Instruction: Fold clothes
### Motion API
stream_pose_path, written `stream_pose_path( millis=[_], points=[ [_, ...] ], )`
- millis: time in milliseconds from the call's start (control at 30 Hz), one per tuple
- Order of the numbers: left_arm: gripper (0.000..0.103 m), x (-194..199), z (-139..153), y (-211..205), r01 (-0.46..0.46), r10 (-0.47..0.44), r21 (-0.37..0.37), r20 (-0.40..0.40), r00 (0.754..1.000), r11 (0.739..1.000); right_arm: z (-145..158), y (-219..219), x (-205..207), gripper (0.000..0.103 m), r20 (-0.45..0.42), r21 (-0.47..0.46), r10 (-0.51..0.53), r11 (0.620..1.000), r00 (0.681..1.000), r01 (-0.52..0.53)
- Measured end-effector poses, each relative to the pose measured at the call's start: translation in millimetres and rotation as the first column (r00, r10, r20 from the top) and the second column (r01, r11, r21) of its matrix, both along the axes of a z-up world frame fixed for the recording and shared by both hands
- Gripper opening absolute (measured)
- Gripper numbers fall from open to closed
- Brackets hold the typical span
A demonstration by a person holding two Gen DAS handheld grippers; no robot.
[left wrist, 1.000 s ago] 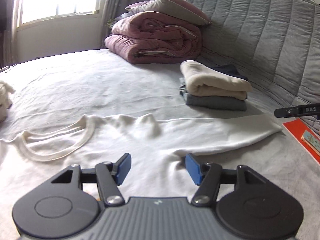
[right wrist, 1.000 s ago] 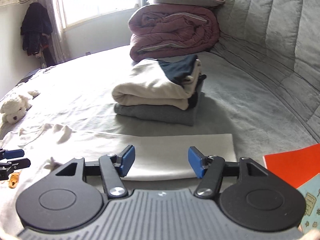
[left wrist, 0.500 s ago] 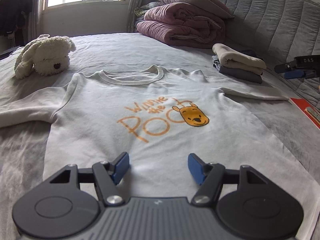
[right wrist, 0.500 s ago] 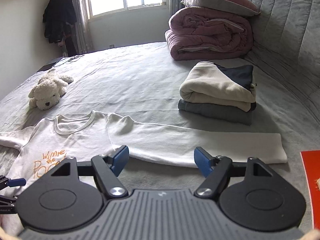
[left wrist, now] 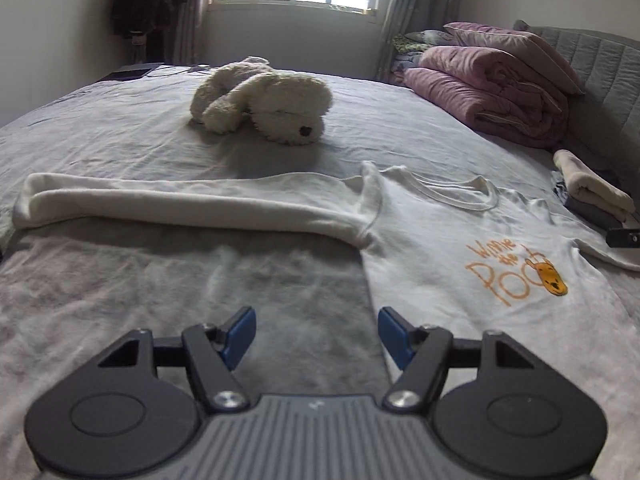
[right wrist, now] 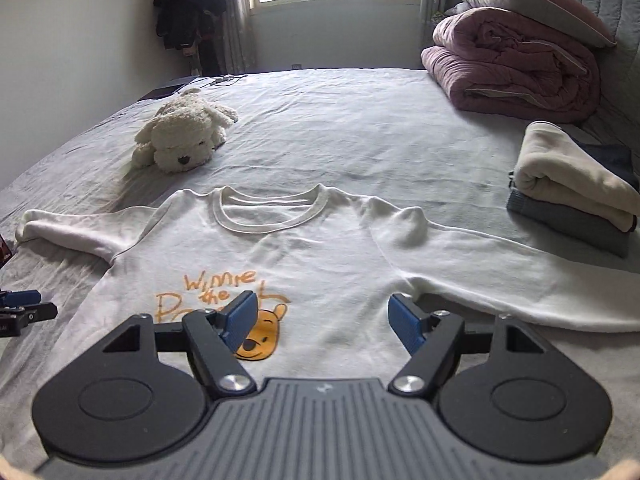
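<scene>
Shirt [right wrist: 320, 264]: white long-sleeved top lying flat, front up, on the bed [right wrist: 360, 120]; filling the middle of the right wrist frame and the right half of the left wrist frame [left wrist: 460, 248].
Print: orange lettering and a yellow bear face showing on the chest, at lower centre of the right wrist frame, partly hidden behind the gripper finger.
Collar: round neckline sitting at centre of the right wrist frame, pointing toward the window.
Sleeves: 2, both lying stretched out sideways; 1 sleeve [left wrist: 180, 204] running across the left half of the left wrist frame, the other [right wrist: 520, 276] reaching toward the right edge of the right wrist frame.
Left gripper [left wrist: 314, 334]: hovering at bottom centre of its frame, jaws standing apart, nothing between the blue pads; bare sheet lying under the left pad, shirt edge under the right pad.
Right gripper [right wrist: 322, 322]: hovering at bottom centre of its frame above the shirt chest, jaws standing apart, holding nothing.
Stack [right wrist: 572, 192]: 2 or more folded garments, cream on grey, sitting at the right edge, just beyond the right sleeve.
Toy [right wrist: 184, 136]: white plush dog lying at upper left, apart from the shirt.
Quilt [right wrist: 512, 60]: folded pink bedding with a pillow on top, sitting at upper right.
</scene>
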State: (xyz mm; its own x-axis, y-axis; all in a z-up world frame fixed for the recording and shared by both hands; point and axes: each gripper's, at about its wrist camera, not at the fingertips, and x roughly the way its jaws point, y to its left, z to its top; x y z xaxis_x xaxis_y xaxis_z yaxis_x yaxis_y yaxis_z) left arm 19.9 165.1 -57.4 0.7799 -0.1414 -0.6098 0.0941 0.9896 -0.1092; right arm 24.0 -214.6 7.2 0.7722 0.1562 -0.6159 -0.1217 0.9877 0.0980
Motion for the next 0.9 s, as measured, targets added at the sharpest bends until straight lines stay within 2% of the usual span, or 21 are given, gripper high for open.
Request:
stream_pose_path(
  millis=[67,100,167,267,333,367,433,567,733,833,900],
  points=[
    [0.069,11,1,23,-0.097,0.097,0.011,0.007,0.995,0.995,-4,19,9,0.075,-0.004,0.013,0.03,0.999,1.0,-0.03],
    [0.069,17,2,36,-0.159,0.158,0.017,0.02,0.987,0.987,-5,28,14,0.075,-0.004,0.02,0.044,0.999,0.999,-0.044],
    [0.069,27,3,60,-0.263,0.263,-0.019,0.035,0.964,0.965,-6,50,24,0.075,0.004,0.024,0.068,0.997,0.998,-0.068],
    [0.068,42,-2,98,-0.395,0.4,-0.119,0.023,0.916,0.911,-6,79,39,0.075,0.02,0.043,0.104,0.994,0.994,-0.105],
    [0.067,51,-8,117,-0.469,0.476,-0.151,0.007,0.88,0.87,-5,98,48,0.075,0.039,0.061,0.131,0.989,0.991,-0.134],
    [0.064,55,-11,126,-0.5,0.508,-0.171,0.005,0.861,0.849,-5,109,53,0.071,0.05,0.075,0.15,0.985,0.987,-0.153],
    [0.063,62,-15,138,-0.53,0.546,-0.207,0.023,0.838,0.822,-6,132,63,0.063,0.071,0.116,0.199,0.972,0.977,-0.206],
    [0.062,80,-17,142,-0.583,0.604,-0.195,0.074,0.793,0.789,-15,173,79,0.059,0.093,0.183,0.26,0.944,0.961,-0.273],
    [0.06,87,-24,150,-0.668,0.708,-0.276,0.07,0.703,0.691,-24,215,91,0.059,0.102,0.171,0.34,0.92,0.935,-0.353],
    [0.056,85,-26,155,-0.689,0.746,-0.337,0.067,0.662,0.642,-26,233,95,0.059,0.115,0.16,0.382,0.904,0.917,-0.396],
    [0.05,81,-28,161,-0.692,0.768,-0.393,0.057,0.638,0.605,-27,241,99,0.059,0.124,0.169,0.401,0.893,0.908,-0.417]
  ],
)
